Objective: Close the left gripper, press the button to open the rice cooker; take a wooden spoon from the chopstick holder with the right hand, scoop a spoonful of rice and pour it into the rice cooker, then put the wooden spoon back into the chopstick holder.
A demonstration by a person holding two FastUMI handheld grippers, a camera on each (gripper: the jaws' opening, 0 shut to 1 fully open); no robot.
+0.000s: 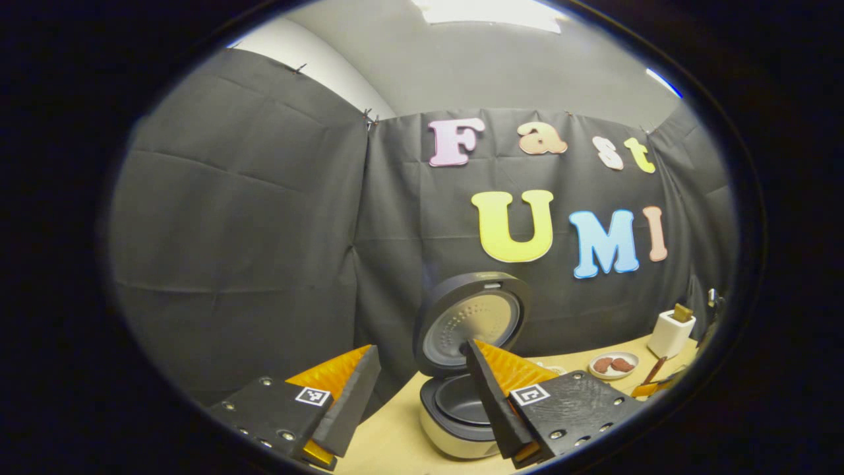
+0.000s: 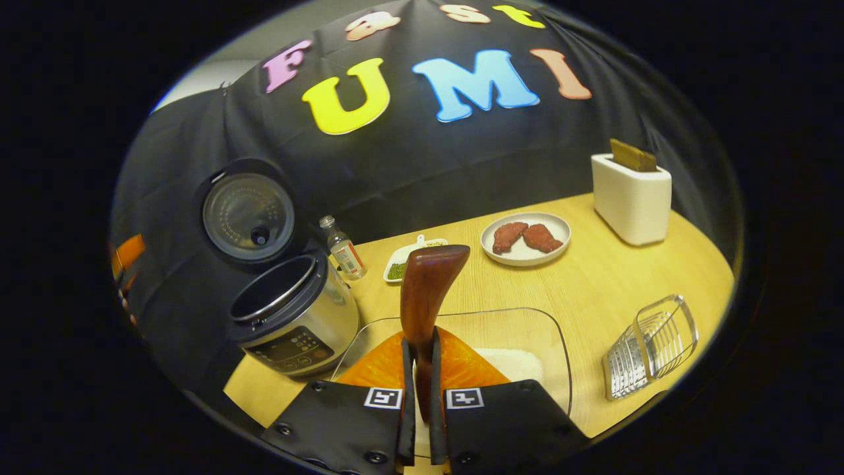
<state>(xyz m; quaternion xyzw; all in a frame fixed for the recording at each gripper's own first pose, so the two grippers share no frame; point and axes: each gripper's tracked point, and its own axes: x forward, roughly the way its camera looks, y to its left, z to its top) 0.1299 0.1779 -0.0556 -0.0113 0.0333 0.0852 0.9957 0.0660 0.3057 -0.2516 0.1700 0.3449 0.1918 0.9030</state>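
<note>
— Where's the wooden spoon (image 2: 425,290) now?

— Clamped in the right tongs (image 2: 422,389), both fingers pressing its handle. Its long axis runs straight forward, away from the tongs, bowl end out over the clear rice tray (image 2: 560,343).

— And the rice (image 2: 514,363)?

— Right below and just ahead of those tongs, inside the tray. The rice cooker (image 2: 290,316) stands off to their left, lid (image 2: 247,214) up, pot open.

— So which way does the load travel?

— Down first, I'd judge, then leftward. The left tongs (image 1: 422,389) hang wide, holding nothing, with the cooker just beyond their fingertips on the counter (image 2: 593,277).
</note>
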